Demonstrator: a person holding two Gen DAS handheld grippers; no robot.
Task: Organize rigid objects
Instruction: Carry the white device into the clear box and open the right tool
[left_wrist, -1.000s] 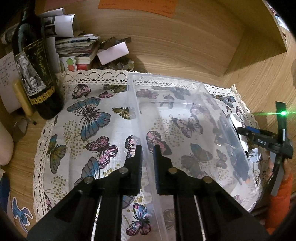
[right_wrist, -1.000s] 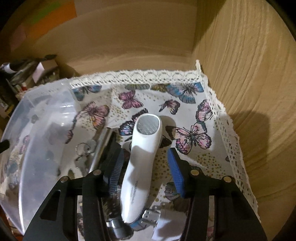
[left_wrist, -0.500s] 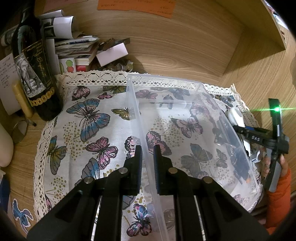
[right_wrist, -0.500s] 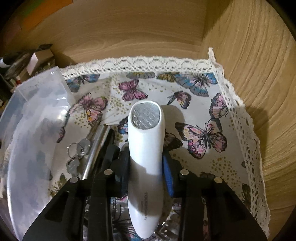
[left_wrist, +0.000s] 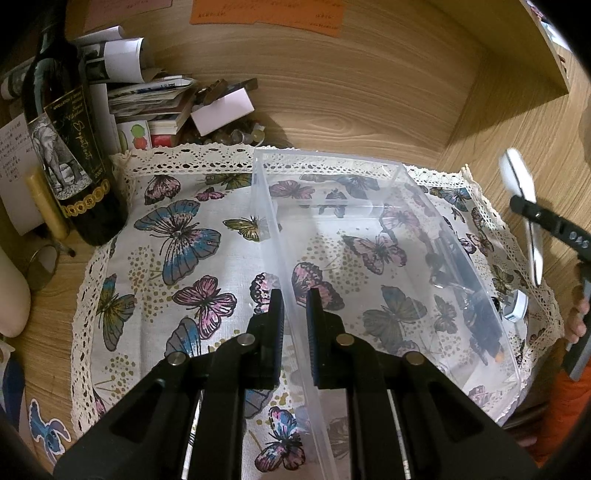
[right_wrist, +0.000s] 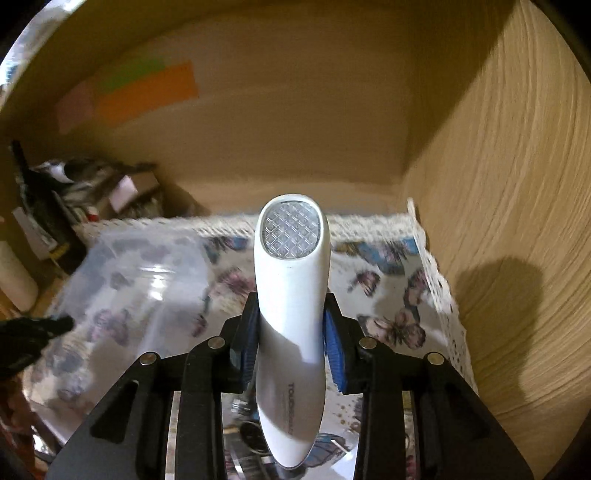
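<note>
White handheld device clamped in right tool, left tool pinching clear bin wall: best lowered in level, clearing the rim.

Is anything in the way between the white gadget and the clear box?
Nothing visible blocks it. The right gripper holds the white gadget lifted above the butterfly cloth, and the clear box sits open-topped to its left. The left gripper only pinches the box's near wall.

Wooden desk under butterfly cloth, wine bottle, paper clutter at back.
</note>
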